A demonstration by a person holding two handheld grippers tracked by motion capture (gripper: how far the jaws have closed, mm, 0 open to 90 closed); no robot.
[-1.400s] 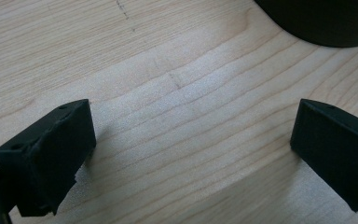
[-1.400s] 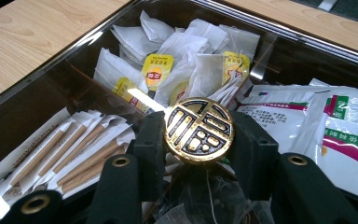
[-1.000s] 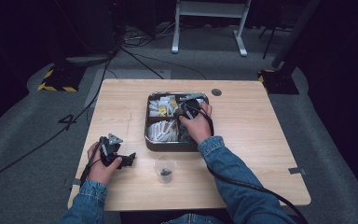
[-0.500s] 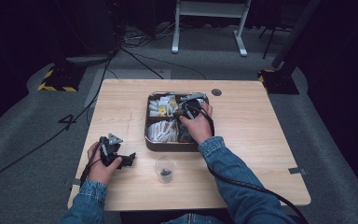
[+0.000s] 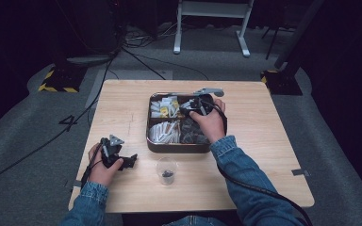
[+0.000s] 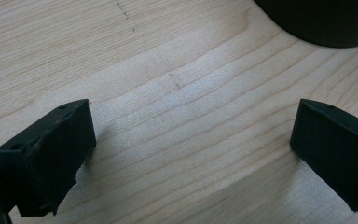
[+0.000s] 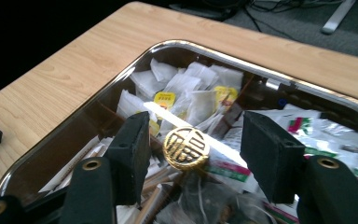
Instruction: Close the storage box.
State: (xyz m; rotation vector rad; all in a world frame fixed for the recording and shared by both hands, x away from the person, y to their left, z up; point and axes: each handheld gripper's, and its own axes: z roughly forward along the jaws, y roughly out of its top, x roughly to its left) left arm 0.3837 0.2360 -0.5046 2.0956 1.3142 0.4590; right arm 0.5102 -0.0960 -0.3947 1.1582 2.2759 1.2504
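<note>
A dark metal tin (image 5: 169,146) with dividers stands mid-table, holding white tea bags (image 7: 186,88), paper sticks and coloured sachets. A round gold knob (image 7: 185,147) stands where the dividers meet. My right gripper (image 5: 191,107) hovers over the tin. Its jaws have just been opening, and the gold knob lies between the right gripper's (image 7: 200,149) pads, untouched on both sides. My left gripper (image 5: 125,160) rests at the table's front left. The left gripper (image 6: 191,149) is wide open over bare wood, with nothing between its jaws.
A small clear cup (image 5: 166,169) with something dark in it stands just in front of the tin. The tin's dark wall (image 6: 321,23) lies ahead of the left gripper. The wooden table (image 5: 264,141) has bare room at right; cables cross the floor behind.
My right hand has lifted slightly over the tin. The left hand and its gripper have stayed put.
</note>
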